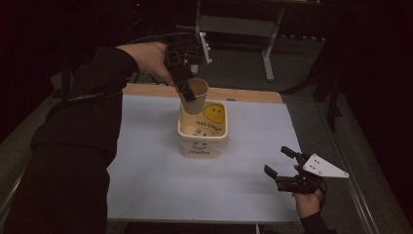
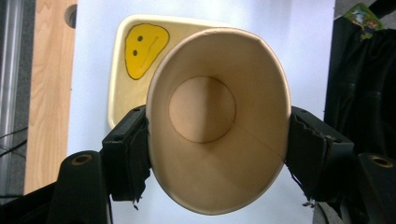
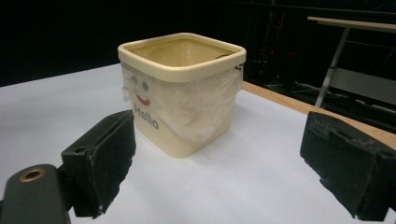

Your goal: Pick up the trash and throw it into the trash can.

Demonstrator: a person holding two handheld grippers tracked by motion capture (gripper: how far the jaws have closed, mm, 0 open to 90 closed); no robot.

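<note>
My left gripper has a brown paper cup squeezed between its two jaws, the pads pressing on opposite sides of the wall hard enough to push the rim into an oval. In the left gripper view the cup is tipped with its mouth toward the camera, and I can see right down to its round base — nothing inside it. It hangs in the air just above the far edge of the cream square bin, the one with the yellow smiley face inside and "Hello" printed on its front.

My right gripper rests low over the white table cover, well apart from the bin on the near right, jaws spread wide with nothing between them. From the right gripper view the bin stands upright with a clear liner bulging around its sides.

As I judge it, the job is to bin the cup or tip it out. The pick-up and carry are done — what is left is bringing it over the opening and letting go.
</note>
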